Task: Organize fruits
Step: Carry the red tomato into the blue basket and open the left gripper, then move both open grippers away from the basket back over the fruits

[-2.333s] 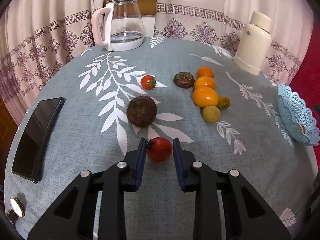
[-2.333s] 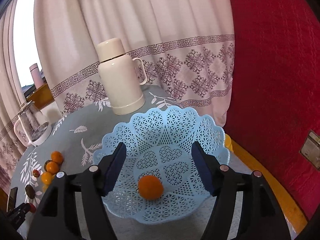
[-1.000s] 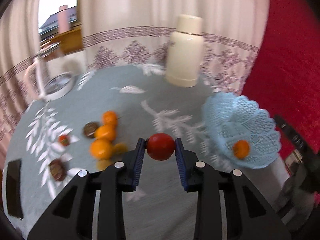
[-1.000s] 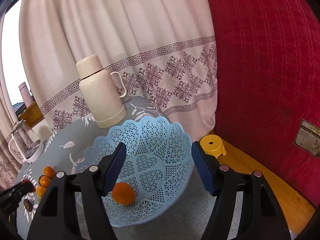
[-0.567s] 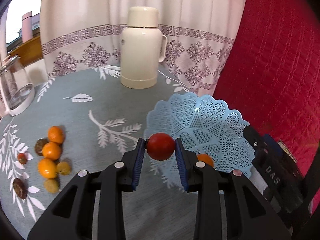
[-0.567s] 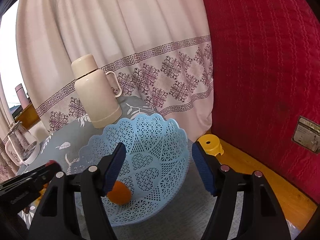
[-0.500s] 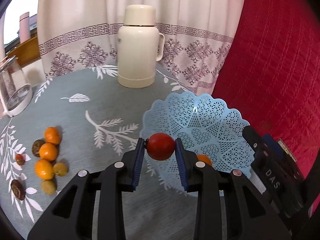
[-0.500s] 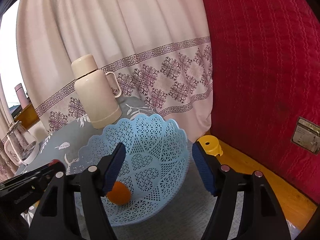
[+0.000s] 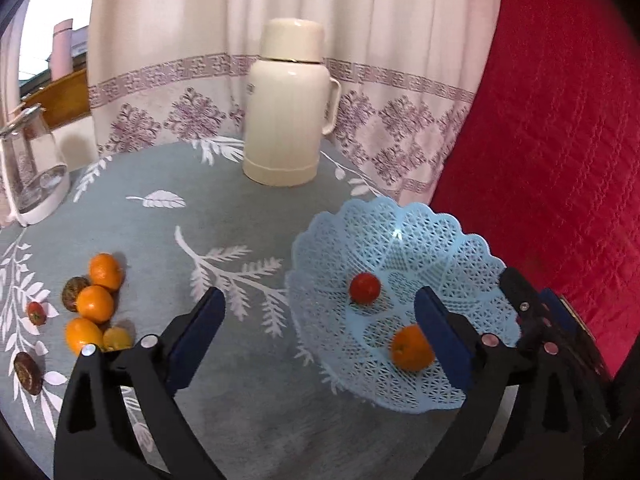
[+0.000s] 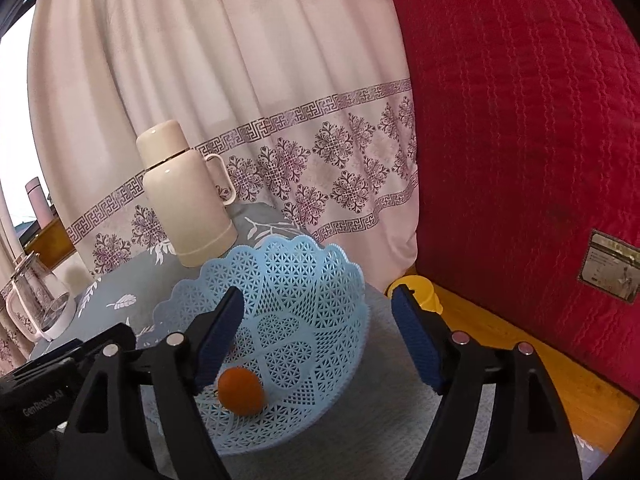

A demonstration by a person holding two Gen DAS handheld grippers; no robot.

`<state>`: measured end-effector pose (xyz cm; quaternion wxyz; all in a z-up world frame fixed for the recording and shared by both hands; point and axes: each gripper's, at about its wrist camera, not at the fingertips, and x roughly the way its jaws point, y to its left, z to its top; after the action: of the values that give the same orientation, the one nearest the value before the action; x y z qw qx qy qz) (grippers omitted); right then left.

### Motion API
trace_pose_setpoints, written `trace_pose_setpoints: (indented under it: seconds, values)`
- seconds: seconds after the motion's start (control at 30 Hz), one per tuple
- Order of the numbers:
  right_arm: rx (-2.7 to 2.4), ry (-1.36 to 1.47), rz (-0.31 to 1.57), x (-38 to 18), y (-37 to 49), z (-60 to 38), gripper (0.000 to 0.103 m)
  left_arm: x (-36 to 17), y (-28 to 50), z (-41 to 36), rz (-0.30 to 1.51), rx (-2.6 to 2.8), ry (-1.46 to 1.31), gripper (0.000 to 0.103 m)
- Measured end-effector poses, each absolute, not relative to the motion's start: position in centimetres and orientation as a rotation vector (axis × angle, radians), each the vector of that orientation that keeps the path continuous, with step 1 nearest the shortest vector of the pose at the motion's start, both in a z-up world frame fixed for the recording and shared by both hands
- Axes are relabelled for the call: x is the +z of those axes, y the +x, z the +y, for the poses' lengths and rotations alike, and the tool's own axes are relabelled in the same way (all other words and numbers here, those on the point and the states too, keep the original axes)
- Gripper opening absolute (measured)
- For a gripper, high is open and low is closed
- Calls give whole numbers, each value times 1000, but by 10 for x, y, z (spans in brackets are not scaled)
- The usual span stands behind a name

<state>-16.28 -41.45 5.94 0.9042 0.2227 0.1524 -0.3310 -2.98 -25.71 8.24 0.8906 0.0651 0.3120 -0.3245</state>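
The red tomato [image 9: 364, 288] lies free inside the light blue lattice basket [image 9: 420, 240], beside an orange [image 9: 412, 348]. My left gripper [image 9: 320, 332] hovers over the basket's near-left rim, its jaws opening wide with nothing between them. Several oranges [image 9: 95, 304], dark fruits [image 9: 74, 288] and a small tomato [image 9: 36, 313] sit in a cluster at the table's left. My right gripper [image 10: 318, 336] hangs above the basket [image 10: 288, 280] from the near side, jaws opening and holding nothing. The orange [image 10: 240, 391] shows by its left finger; the tomato is hidden there.
A cream thermos [image 9: 290, 100] stands at the table's back edge and a glass kettle [image 9: 32, 168] at the far left. Curtains and a red quilted wall [image 9: 560, 140] close in behind. A yellow stool [image 10: 416, 288] sits on the floor right of the table.
The left gripper's jaws sprang apart and let go of the red tomato, which dropped into the basket. The right gripper's jaws spread a little wider; it stayed put.
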Motion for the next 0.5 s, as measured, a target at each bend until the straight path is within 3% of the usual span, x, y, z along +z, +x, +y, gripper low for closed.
trace_pose_setpoints:
  seconds: [0.3,0.4,0.5]
  values:
    - [-695,462,298,59,-166,-416,76,82,-28,-245,617,-622,136,100]
    - [-698,446,271,60,-168,-412,85,83,-29,-239,611,-607,135,100]
    - [-701,416,245,63,-170,-406,86,84,-30,-233,604,-587,128,100]
